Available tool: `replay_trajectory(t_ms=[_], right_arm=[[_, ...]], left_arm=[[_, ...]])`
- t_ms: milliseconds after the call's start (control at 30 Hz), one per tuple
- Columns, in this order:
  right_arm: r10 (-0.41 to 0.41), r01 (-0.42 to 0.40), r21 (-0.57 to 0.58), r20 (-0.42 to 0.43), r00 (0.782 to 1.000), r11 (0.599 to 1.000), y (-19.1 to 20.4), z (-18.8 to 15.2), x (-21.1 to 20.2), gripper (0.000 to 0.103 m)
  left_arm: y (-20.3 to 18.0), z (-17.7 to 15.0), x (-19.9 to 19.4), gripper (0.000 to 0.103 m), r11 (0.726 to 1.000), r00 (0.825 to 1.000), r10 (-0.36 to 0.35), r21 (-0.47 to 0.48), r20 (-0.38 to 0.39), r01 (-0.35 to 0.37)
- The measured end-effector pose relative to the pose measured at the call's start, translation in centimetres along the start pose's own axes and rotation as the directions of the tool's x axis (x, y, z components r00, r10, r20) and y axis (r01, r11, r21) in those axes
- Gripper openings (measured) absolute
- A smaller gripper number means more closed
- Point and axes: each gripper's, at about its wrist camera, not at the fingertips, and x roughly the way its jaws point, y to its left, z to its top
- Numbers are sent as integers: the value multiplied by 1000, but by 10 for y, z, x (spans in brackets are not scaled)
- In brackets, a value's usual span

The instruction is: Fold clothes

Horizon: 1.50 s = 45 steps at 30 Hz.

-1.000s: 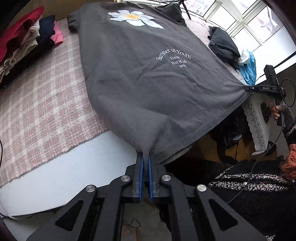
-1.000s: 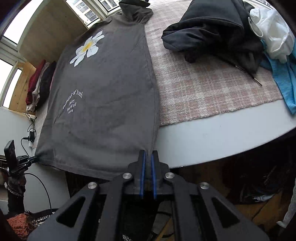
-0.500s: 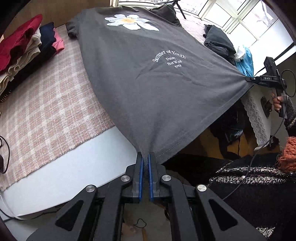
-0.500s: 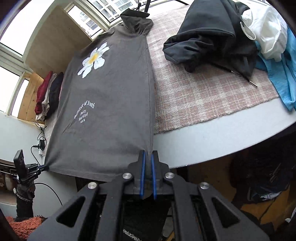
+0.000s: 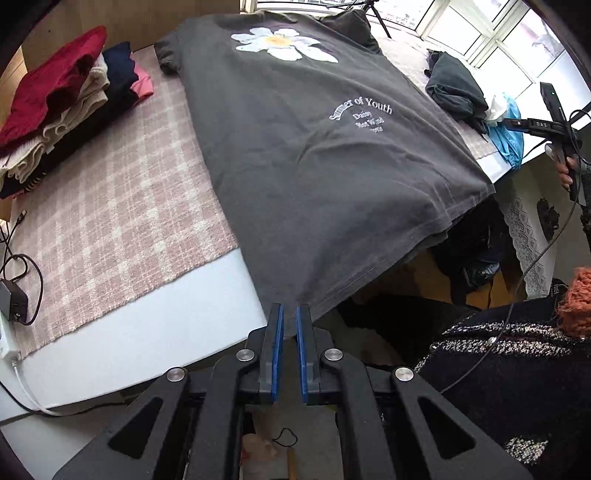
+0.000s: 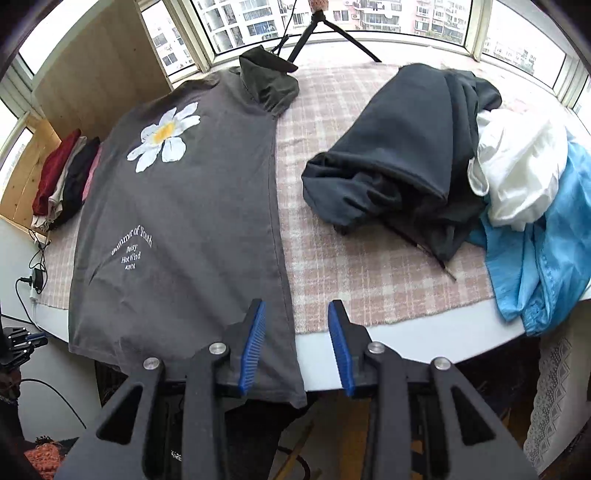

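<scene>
A dark grey T-shirt (image 5: 303, 155) (image 6: 184, 221) with a white daisy print lies flat on the plaid-covered table (image 5: 110, 206), its hem hanging slack over the near edge. My left gripper (image 5: 289, 310) sits just off the hem's corner. Its blue pads are a narrow gap apart and hold no cloth. From the right wrist view it (image 6: 38, 338) is clear of the shirt's corner. My right gripper (image 6: 297, 306) stands wide open above the other hem corner, which droops under its left finger (image 6: 255, 332). It also shows at the right in the left wrist view (image 5: 511, 122), held by a hand (image 5: 565, 170).
Folded clothes are stacked (image 5: 66, 110) at the table's left. A dark sweater heap (image 6: 399, 155), a white garment (image 6: 517, 166) and a blue one (image 6: 546, 266) lie to the right. A tripod (image 6: 321, 22) stands by the window. A charger with cable (image 5: 14, 299) sits at the left edge.
Both grippers have let go of the hem; the right one has opened wide. The shirt, pulled taut before, now rests slack on the table with its hem drooping over the edge.
</scene>
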Motion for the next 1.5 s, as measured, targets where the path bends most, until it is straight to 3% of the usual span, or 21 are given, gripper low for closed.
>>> replay_trajectory(t_ms=[133,267,400,533,633,900,1000,1067,1233,1333,1400,1500], right_arm=[[20,-16,-73,47,999,997,13,76,3,49],[42,-29,-146,91,995,989,26,152,6,49],[50,-41,-213,36,998,976,23,208,53,49],[46,-49,-275,-17,999,960,17,253,104,49],[100,-108,-263,-46,994,959,15,276,132,49],[80,-99,-371,-68,994,923,29,289,171,48],[68,-93,-414,-74,995,906,34,293,185,5],[89,-109,-428,-68,994,897,29,292,180,5],[208,-186,-385,14,978,904,-3,300,144,4],[150,-155,-374,-41,988,914,-3,301,166,7],[52,-88,-415,-98,994,906,8,295,186,12],[-1,-30,-451,-69,998,892,13,287,185,18]], left_arm=[[-64,41,9,6,989,992,-111,103,66,104],[-140,79,43,7,970,977,-196,162,84,180],[-197,114,87,9,965,968,-243,113,67,235],[-241,147,131,9,968,969,-246,70,32,243],[-268,168,161,9,972,973,-230,40,0,230],[-313,197,205,9,970,969,-239,22,-65,241],[-317,199,215,8,966,964,-257,11,-71,259],[-319,198,221,0,962,960,-271,24,-70,274],[-334,197,224,0,942,942,-327,57,-76,331],[-339,197,228,0,941,941,-327,57,-93,333],[-336,197,222,0,947,946,-314,45,-85,319],[-327,193,206,1,959,958,-282,18,-45,283]])
